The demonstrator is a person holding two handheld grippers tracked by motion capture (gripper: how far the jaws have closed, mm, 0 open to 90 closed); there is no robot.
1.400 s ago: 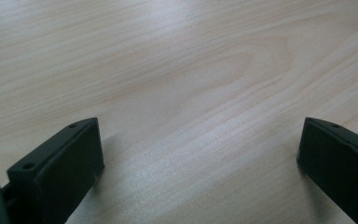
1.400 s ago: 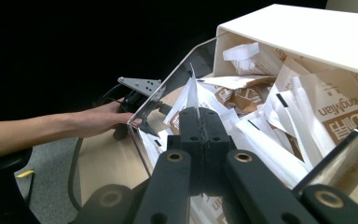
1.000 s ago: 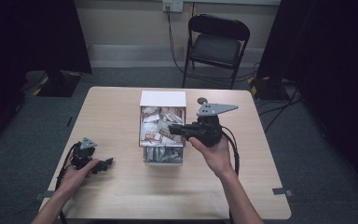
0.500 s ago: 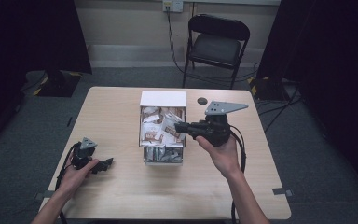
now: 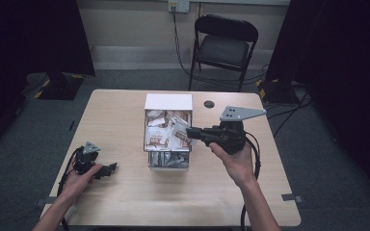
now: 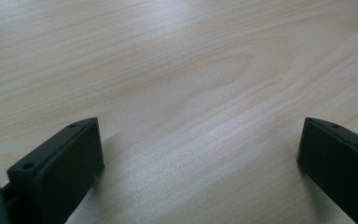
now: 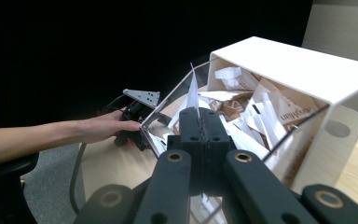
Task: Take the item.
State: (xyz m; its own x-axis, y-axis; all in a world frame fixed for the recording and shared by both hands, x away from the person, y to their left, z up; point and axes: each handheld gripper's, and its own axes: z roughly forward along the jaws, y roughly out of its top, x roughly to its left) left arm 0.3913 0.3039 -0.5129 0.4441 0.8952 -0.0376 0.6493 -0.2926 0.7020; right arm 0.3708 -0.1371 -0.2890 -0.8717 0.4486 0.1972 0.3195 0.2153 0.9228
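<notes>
Pale wood table (image 5: 125,115): right gripper (image 5: 191,132) pinches a white packet (image 5: 179,131) above the clear box (image 5: 168,161); left gripper (image 5: 112,168), jaws spread, rests near the left edge.

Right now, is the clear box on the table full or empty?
Nearly full. The clear box is piled with white and brown sachets, seen through its wall in the right gripper view.

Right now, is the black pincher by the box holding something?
Yes. The right gripper is shut on a thin white paper packet, pinching its lower edge above the clear plastic box of packets.
</notes>
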